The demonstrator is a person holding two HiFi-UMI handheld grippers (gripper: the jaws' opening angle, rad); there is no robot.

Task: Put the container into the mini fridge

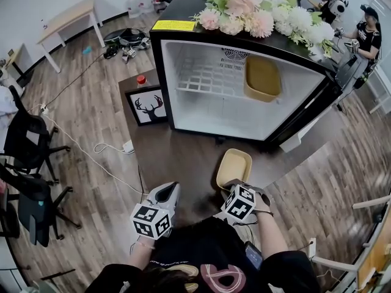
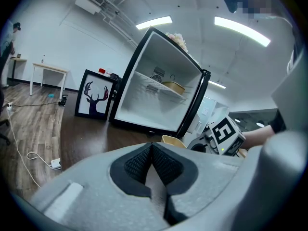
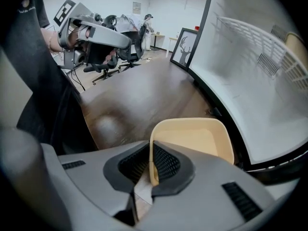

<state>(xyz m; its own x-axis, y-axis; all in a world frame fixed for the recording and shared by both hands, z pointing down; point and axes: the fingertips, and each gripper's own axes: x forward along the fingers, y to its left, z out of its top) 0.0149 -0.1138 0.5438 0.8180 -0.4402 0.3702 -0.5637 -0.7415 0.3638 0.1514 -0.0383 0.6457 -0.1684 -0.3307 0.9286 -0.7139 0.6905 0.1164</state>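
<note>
Container (image 3: 192, 138) rim pinched between right tongs (image 3: 150, 153).

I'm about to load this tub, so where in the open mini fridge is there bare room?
The wire shelf is bare left of the yellow tub on it; the fridge floor below is bare too. The shelf's right end is taken.

A stretch of the yellow container (image 3: 192, 138) rim is hidden between the pads of the right gripper (image 3: 150, 165); in the head view that gripper's marker cube (image 1: 239, 203) covers the container's near end. In the left gripper view only a sliver of the rim shows past the grey body of the left gripper (image 2: 152, 148). The second container (image 3: 296, 44) on the fridge (image 1: 214, 112) shelf is cut off at the right gripper view's edge. Print on the yellow label (image 1: 174, 25) is too small to read.
</note>
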